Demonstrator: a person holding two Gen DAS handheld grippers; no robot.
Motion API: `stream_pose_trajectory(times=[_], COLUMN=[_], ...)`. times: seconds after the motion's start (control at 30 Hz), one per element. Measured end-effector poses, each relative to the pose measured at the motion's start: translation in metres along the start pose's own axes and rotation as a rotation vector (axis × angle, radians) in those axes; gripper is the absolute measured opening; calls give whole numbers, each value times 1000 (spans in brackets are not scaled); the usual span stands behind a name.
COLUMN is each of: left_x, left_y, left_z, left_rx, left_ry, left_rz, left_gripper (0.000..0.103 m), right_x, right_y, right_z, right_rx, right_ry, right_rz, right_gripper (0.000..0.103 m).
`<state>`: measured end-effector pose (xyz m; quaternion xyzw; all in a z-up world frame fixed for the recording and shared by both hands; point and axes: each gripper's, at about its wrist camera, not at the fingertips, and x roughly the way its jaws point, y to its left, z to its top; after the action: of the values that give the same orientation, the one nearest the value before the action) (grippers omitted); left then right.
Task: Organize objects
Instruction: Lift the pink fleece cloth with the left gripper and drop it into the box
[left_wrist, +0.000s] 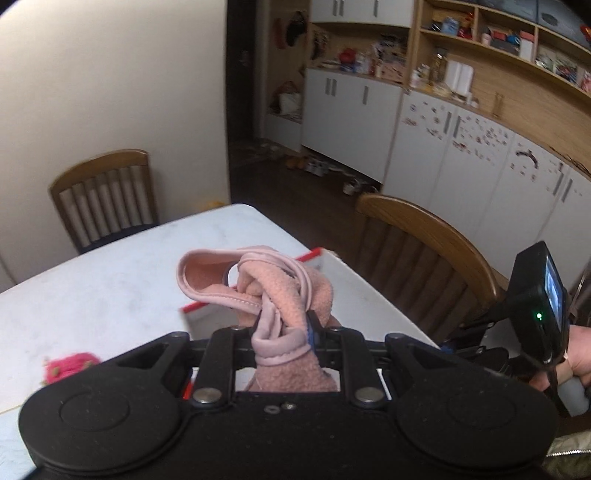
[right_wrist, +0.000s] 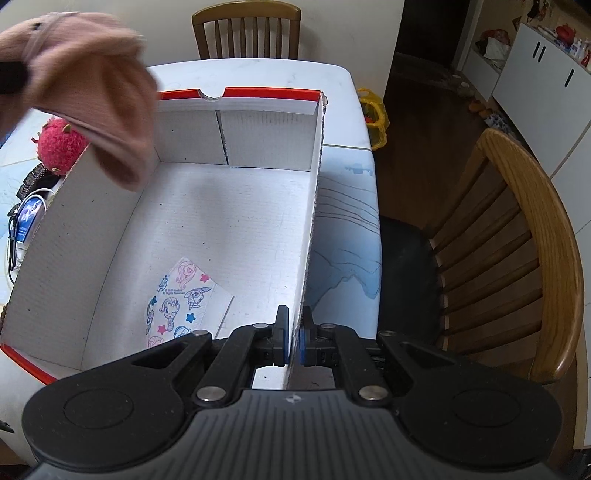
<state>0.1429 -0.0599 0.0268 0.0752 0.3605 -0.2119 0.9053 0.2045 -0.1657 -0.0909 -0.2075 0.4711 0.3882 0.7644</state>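
Observation:
My left gripper (left_wrist: 286, 325) is shut on a pink fleece garment (left_wrist: 284, 291) and holds it in the air over a white cardboard box with a red rim (left_wrist: 314, 254). The garment also shows in the right wrist view (right_wrist: 92, 85), hanging above the box's far left corner. My right gripper (right_wrist: 294, 332) is shut on the box's right wall (right_wrist: 314, 206), one finger inside and one outside. A cartoon pony sticker sheet (right_wrist: 184, 299) lies on the box floor. A pink plush toy (right_wrist: 61, 146) lies on the table left of the box.
The white table (left_wrist: 92, 288) has a wooden chair (left_wrist: 105, 199) at its far end and another (right_wrist: 517, 251) at its right side. Cables and a small packet (right_wrist: 27, 218) lie left of the box. White cabinets and shelves (left_wrist: 461, 140) line the far wall.

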Motion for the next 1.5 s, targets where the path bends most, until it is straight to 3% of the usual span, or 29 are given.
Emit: stream_pose_trajectory(times=[0.33, 0.7, 1.0, 1.27, 1.5], left_x=[71, 124, 167, 190, 184], left_y=[-21, -27, -22, -10, -6], left_z=[-1, -8, -17, -26, -30], left_rx=[25, 40, 39, 9, -12], left_ry=[94, 181, 265, 316, 321], left_rz=[-64, -119, -114, -118, -136], left_gripper=[16, 16, 16, 17, 23], right_x=[4, 9, 9, 7, 7], right_y=[-6, -5, -6, -7, -8], right_z=[5, 6, 5, 5, 6], right_rx=[22, 43, 62, 76, 84], right_ry=[4, 17, 25, 28, 33], right_rz=[-8, 0, 8, 14, 14], right_gripper=[4, 4, 4, 4, 4])
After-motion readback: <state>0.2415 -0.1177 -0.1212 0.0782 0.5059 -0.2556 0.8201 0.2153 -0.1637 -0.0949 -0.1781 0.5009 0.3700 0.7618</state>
